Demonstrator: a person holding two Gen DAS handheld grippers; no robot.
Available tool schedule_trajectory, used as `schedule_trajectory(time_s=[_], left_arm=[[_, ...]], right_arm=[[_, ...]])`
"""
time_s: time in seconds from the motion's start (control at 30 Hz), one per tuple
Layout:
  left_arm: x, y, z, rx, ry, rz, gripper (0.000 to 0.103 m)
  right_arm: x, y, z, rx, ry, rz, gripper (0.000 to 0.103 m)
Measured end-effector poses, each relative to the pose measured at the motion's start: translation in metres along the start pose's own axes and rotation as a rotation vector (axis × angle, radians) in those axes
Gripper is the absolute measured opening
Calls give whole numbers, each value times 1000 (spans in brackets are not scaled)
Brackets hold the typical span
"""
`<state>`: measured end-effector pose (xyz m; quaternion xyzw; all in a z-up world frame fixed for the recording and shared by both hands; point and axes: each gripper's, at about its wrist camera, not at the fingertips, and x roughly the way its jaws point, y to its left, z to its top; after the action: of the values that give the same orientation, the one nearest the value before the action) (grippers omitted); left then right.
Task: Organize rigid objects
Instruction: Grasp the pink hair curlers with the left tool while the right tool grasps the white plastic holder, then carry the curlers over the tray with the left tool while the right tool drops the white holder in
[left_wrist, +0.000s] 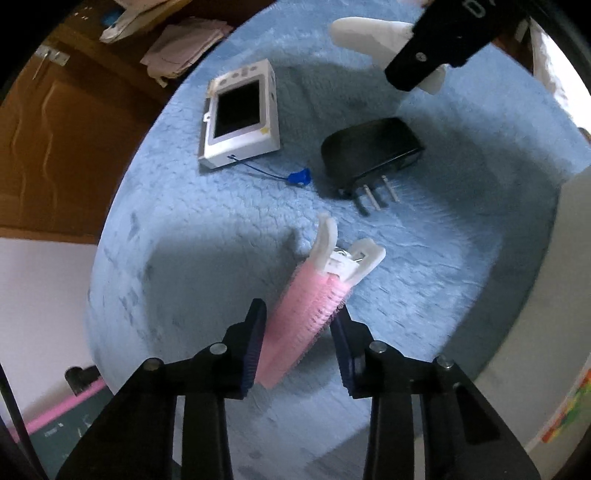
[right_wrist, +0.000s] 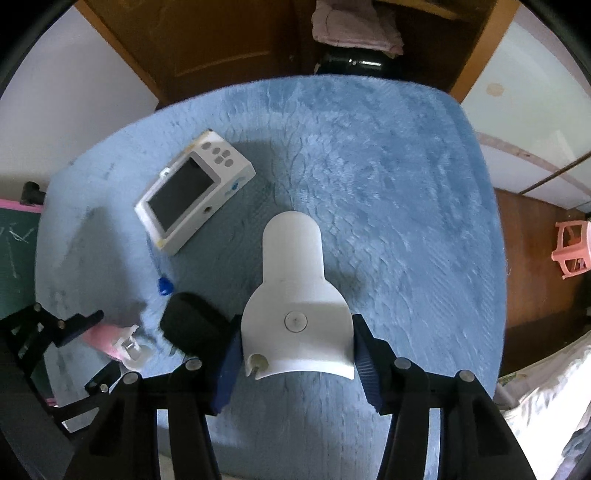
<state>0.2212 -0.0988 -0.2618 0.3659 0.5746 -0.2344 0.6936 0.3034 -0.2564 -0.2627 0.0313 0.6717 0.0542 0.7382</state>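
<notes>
Left tongs (left_wrist: 297, 341) clench a pink hair clip (left_wrist: 310, 295); right tongs (right_wrist: 295, 354) grip a white plastic piece (right_wrist: 295, 295).

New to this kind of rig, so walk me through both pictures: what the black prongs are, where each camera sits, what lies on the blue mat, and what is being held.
A person holds a two-finger gripper in each hand, each with a camera looking along its fingers. One picture is from the left gripper, shut on a pink hair-roller clip. The other is from the right gripper, shut on a white plastic part. On the fluffy blue mat lie a white device with a dark screen, its blue-tipped cord and a black plug adapter.
</notes>
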Motion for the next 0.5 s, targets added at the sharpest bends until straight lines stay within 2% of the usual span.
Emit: schedule_trajectory(time_s=[0.2,0.5], left_arm=[[-31,-4,-9,-36,-37,14,36],[-77,-10,-17,-69,-84,15,35]], right_arm=[[-40,-7,-19,25,-59,33,56],[-104,3,-62,31,-154,86,56]])
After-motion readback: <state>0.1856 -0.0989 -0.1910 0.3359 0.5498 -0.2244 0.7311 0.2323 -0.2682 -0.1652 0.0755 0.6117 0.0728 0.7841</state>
